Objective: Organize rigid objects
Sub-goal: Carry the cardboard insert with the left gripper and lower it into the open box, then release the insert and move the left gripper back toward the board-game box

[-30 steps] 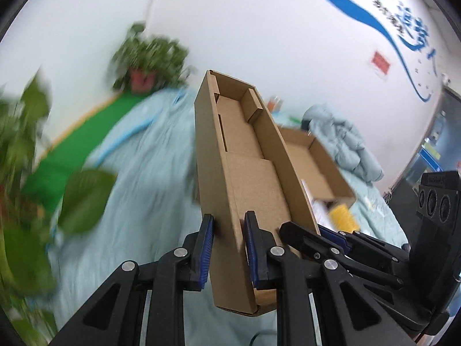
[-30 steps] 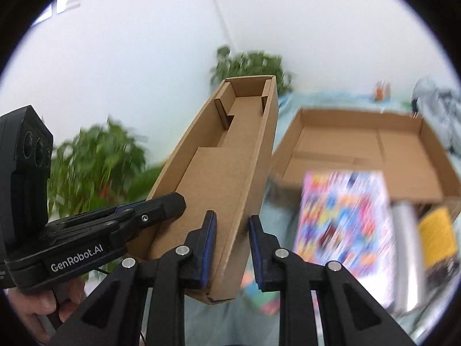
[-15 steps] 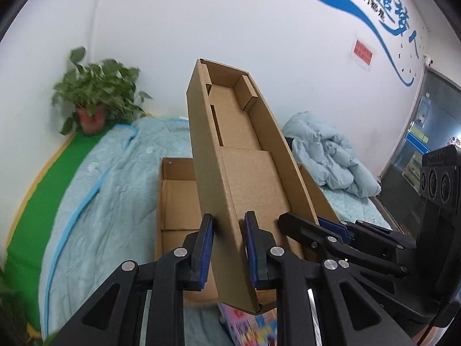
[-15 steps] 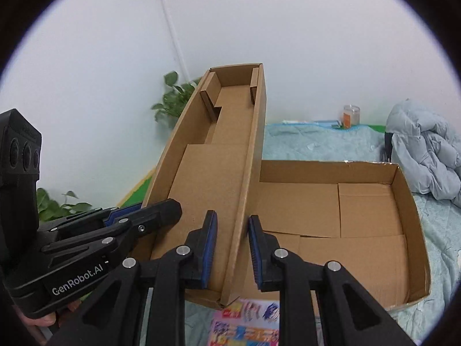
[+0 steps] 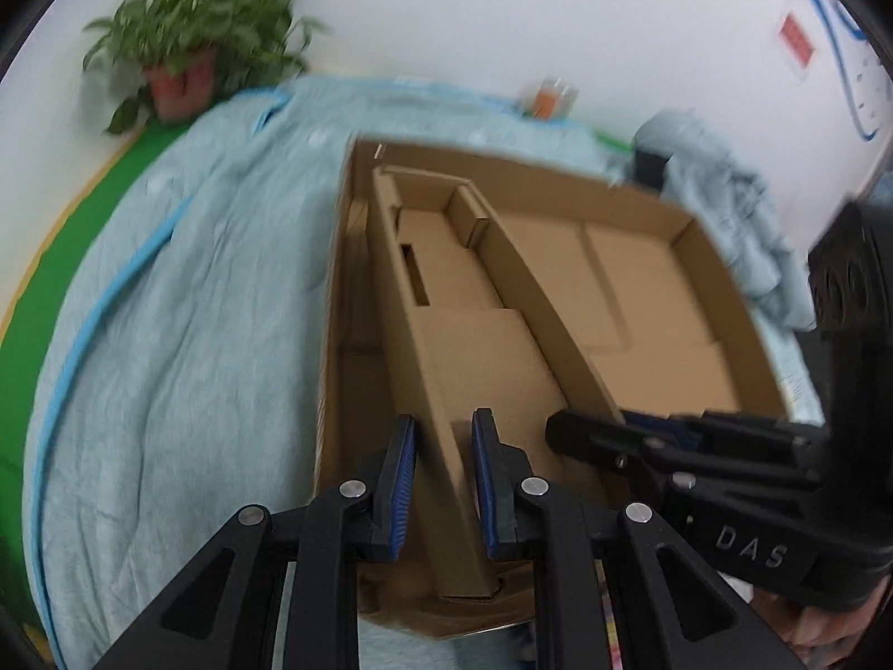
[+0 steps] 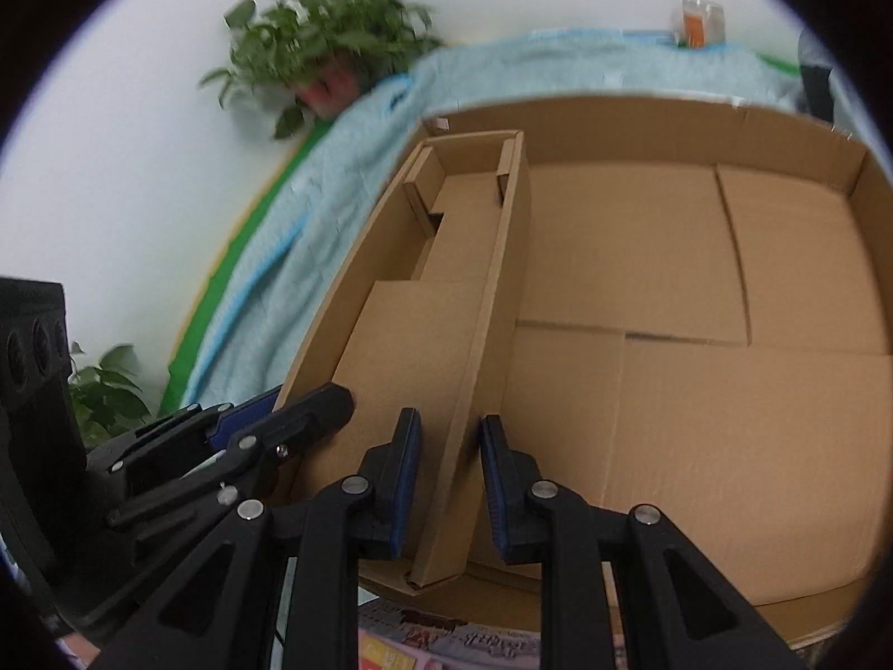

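Narrow tray [image 5: 474, 346] sits inside large box [image 6: 697, 290], along its left wall. Box rests on blanket [image 5: 184, 307]. Potted plant [image 5: 190, 56] stands behind, far left.

"DAS" on right gripper [image 5: 591, 435]

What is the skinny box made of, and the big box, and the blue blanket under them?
The skinny box looks like plain brown corrugated cardboard, matte, with folded flaps and raw cut edges. The big box looks the same, creased along its floor seams. The blue blanket seems soft woven fabric: it wrinkles and shows no shine.
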